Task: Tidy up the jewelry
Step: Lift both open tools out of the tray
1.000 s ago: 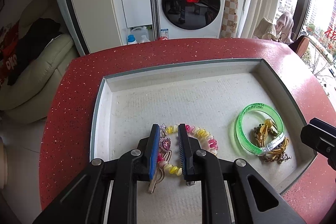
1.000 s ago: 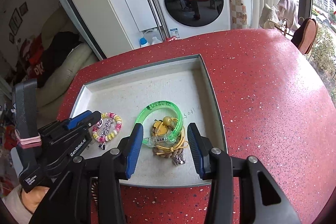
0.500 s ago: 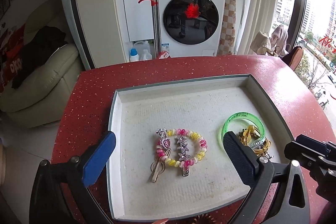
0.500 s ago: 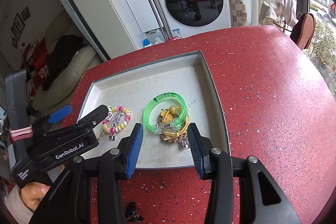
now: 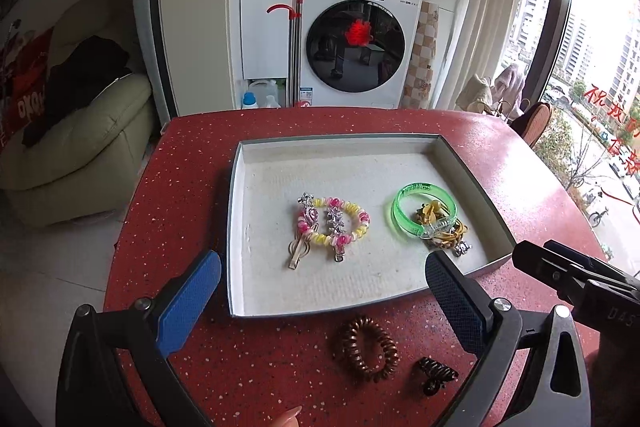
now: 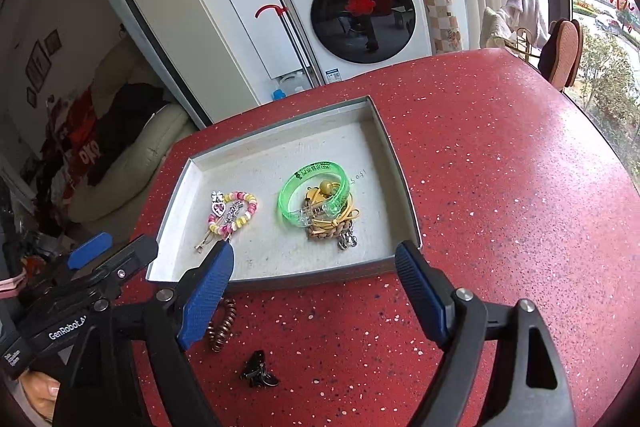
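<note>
Left gripper (image 5: 322, 301): I am hanging wide, empty, having let go of the clips.
Right gripper (image 6: 314, 291): I am opening, nothing between.
Coil tie (image 5: 366, 347): waiting at six o'clock (next, probably).
Tray (image 5: 236, 227): twelve o'clock, holding beaded bracelet (image 5: 340, 217) and green bangle (image 5: 420, 205).

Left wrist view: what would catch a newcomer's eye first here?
The white tray on the red speckled table, holding a pink-and-yellow coil bracelet with sparkly hair clips at its middle and a bright green bangle over a yellow tangle to the right. Nearer the camera, outside the tray, lie a brown coil hair tie and a dark claw clip.
</note>
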{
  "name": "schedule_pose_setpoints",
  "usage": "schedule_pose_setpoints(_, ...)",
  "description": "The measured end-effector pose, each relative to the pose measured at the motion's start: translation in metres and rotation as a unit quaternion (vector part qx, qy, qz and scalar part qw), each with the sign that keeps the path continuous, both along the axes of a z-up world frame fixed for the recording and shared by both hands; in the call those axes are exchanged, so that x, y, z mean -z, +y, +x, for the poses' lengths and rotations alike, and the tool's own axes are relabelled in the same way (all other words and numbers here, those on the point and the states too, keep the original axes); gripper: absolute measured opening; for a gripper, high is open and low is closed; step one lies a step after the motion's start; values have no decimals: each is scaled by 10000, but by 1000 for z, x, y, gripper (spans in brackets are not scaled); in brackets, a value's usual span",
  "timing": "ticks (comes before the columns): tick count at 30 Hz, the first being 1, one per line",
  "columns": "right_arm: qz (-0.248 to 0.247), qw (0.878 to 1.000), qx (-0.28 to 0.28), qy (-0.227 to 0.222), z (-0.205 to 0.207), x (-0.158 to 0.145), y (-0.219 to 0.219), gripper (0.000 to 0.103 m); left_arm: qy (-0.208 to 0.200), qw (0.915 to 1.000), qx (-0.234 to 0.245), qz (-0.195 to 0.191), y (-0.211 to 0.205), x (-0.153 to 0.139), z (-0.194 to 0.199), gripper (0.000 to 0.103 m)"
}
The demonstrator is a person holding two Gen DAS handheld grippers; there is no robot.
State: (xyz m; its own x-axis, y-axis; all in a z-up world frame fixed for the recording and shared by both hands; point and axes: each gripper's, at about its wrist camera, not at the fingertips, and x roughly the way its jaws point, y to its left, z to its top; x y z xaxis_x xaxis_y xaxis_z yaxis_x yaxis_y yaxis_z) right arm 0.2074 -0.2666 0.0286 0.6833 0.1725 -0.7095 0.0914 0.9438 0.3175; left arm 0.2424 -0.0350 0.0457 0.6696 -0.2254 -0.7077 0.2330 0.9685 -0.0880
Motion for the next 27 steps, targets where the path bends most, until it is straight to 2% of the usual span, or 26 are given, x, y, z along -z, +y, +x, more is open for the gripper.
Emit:
schedule_pose_setpoints(7, -409, 9986, 172, -300, -23, -8, 3, 88, 27, 10000, 22, -61, 9, 2, -27, 103)
schedule_pose_setpoints(13, -351, 9987, 144, -338, -33, -8, 4, 88, 111, 9999, 5, -62, 13, 7, -45, 103)
schedule_pose_setpoints(19, -225, 9996, -29, -165, -42, 0, 7, 88, 173, 9995, -67, 241, 12, 19, -56, 103)
schedule_pose_setpoints(27, -248, 9994, -144, 195, -57, 14, 9, 88, 458, 9984, -305, 154, 23, 40, -63, 103)
